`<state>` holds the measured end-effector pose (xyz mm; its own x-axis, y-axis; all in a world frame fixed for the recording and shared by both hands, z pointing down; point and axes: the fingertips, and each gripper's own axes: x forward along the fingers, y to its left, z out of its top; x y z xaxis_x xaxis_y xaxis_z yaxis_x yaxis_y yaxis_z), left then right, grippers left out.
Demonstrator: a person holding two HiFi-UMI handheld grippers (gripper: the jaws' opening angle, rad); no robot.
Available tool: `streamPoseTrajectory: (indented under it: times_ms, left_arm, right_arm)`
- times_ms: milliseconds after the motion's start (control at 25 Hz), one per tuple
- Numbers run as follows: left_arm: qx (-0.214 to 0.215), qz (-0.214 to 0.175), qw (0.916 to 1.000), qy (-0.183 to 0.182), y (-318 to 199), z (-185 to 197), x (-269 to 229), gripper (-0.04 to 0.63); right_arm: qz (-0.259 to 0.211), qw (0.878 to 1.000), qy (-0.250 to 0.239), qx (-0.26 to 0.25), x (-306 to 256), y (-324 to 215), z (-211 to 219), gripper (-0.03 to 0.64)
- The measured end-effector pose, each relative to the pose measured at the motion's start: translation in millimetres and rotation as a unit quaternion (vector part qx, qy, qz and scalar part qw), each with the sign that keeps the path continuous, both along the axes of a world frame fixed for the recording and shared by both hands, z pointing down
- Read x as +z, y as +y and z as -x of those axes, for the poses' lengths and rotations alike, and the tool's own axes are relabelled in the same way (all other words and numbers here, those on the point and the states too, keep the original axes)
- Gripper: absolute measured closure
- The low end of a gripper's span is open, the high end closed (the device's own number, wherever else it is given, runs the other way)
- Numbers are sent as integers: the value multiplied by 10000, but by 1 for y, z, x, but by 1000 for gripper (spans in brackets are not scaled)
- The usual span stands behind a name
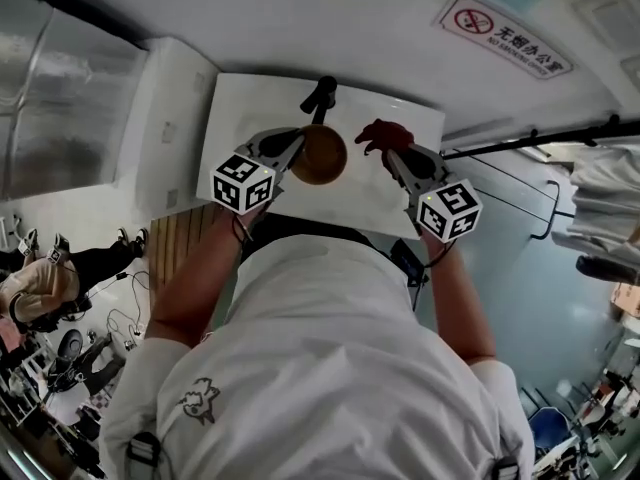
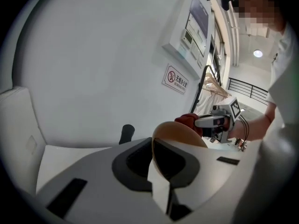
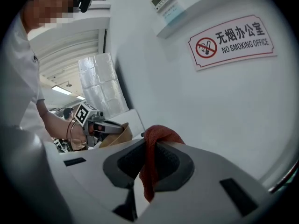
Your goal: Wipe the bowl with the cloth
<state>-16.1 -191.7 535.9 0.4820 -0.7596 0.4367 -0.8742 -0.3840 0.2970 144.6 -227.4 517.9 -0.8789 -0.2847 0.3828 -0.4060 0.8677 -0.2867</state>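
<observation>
At this moment your left gripper (image 2: 159, 169) was pinched on the rim of the bowl (image 1: 320, 155), jaws almost together with only the thin wall between them. That put the brown bowl out in front of you over the white table (image 1: 400, 203). I couldn't tell whether it touched the top, or settle which way its mouth faced. My read on the rim grip: it left the rest of the bowl's surface free for the other hand. Your right gripper (image 3: 145, 171) was clamped on the cloth (image 3: 158, 135), with the red fabric bunched between the pads, a fold humped over the tips and a tail hanging below. A wad standing proud of the jaws looked deliberate, so fabric would meet the bowl rather than plastic. The two grippers faced each other across the table, cloth just beside the bowl with a visible gap and no contact, so I judged wiping not yet started. The next move needed the cloth brought onto the bowl while the left gripper braced it. The risk I saw was the narrow rim pinch: side pressure from wiping could pivot the bowl in the jaws. The black post (image 1: 320, 95) stood close behind the bowl, so there was little room on that side.
</observation>
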Motion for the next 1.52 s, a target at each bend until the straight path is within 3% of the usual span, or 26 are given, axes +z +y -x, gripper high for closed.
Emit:
streamPoseTrajectory:
  times_ms: [280, 640, 1000, 1520]
  left_arm:
    - [-375, 290, 9989, 21, 6, 7, 33, 572]
    - [-442, 597, 9970, -202, 25, 28, 78, 572]
    - [-313, 879, 9946, -448, 21, 25, 124, 571]
    - [-161, 1394, 9888, -510, 28, 34, 212, 571]
  right_arm:
    - [367, 9988, 222, -250, 38, 9, -5, 565]
    - [650, 9965, 370, -381, 66, 28, 9, 565]
    - [770, 9947, 509, -445, 81, 31, 13, 565]
    - [984, 9919, 675, -439, 107, 33, 20, 565]
